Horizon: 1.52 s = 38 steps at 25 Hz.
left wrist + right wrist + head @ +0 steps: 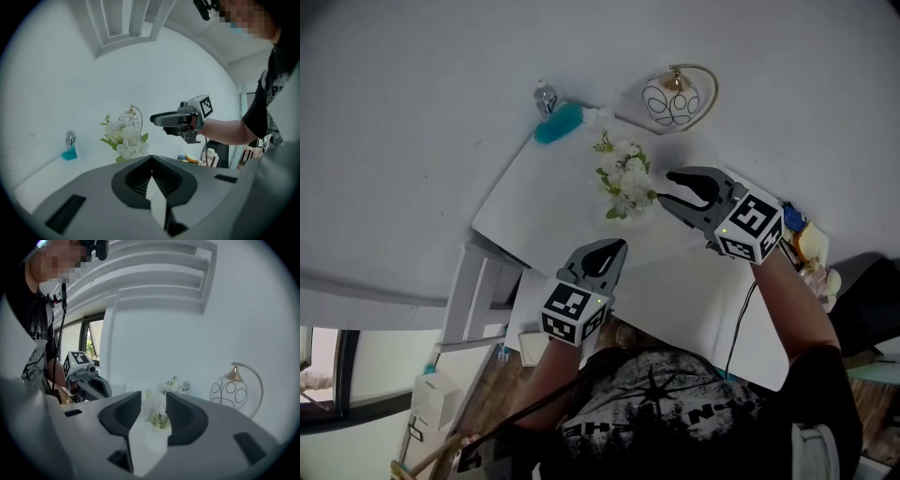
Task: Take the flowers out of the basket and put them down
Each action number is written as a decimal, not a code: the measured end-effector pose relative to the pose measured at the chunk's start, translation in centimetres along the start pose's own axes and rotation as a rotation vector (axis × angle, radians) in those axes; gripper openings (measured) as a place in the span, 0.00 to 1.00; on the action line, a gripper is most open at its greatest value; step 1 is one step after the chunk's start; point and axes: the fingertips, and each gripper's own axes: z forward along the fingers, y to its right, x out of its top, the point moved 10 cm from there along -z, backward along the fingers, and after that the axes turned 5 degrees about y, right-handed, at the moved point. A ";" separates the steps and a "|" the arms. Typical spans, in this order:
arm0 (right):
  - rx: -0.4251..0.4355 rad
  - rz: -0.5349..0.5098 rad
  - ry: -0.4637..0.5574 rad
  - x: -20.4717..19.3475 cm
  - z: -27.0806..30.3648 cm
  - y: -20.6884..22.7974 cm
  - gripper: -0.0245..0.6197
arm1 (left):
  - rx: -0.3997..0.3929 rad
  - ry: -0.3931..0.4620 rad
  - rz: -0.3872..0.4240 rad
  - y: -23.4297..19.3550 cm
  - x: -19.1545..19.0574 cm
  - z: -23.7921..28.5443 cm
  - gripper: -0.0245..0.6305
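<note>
White table (pixel 581 220) | your right gripper (pixel 665 188): fingers apart, empty; flowers (pixel 625 178) just beyond their tips | left gripper (pixel 616 247): closed, empty | risk: a fingertip catching them tips them over.

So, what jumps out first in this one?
A bunch of white flowers lies on the white table, towards its far edge. The right tool hovers just beside them with its jaws apart, while the left tool, shut, hangs over the near edge. A wire globe on a gold arc stands at the far corner.
</note>
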 end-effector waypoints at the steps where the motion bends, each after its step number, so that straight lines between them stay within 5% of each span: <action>1: 0.012 -0.016 -0.026 -0.3 0.4 0.3 0.30 | 0.000 -0.003 0.002 -0.1 0.2 0.1 0.05; 7: 0.071 -0.064 -0.158 -2.9 2.5 2.5 0.42 | 0.012 -0.008 0.021 -0.8 1.2 0.1 0.05; 24: 0.235 -0.025 -0.412 -9.9 9.2 4.7 0.51 | 0.048 -0.005 0.004 -2.0 1.0 -0.4 0.05; 38: 0.230 0.050 -0.265 -12.4 12.3 3.9 0.51 | 0.039 0.009 -0.019 -2.2 0.4 -1.0 0.05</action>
